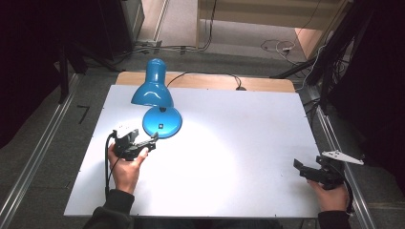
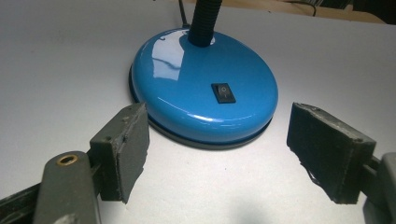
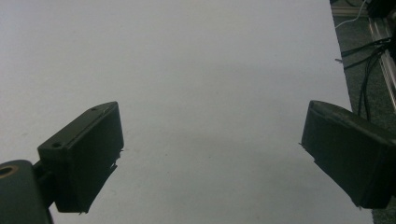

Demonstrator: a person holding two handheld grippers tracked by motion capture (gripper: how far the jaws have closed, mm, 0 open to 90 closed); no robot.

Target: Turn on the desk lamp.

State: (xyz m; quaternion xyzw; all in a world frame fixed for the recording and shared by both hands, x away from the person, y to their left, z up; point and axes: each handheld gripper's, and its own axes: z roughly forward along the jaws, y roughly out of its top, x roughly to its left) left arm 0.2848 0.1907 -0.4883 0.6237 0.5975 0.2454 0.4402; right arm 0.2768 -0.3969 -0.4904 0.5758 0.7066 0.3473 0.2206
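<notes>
Where the left gripper (image 2: 217, 154) faces it, the lamp base (image 2: 203, 88) shows a switch (image 2: 222, 92).

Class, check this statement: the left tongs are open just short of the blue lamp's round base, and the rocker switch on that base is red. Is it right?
Not quite. The left tongs are indeed open just short of the blue lamp's base, but the rocker switch on it is black, not red. The left gripper view shows this.
</notes>
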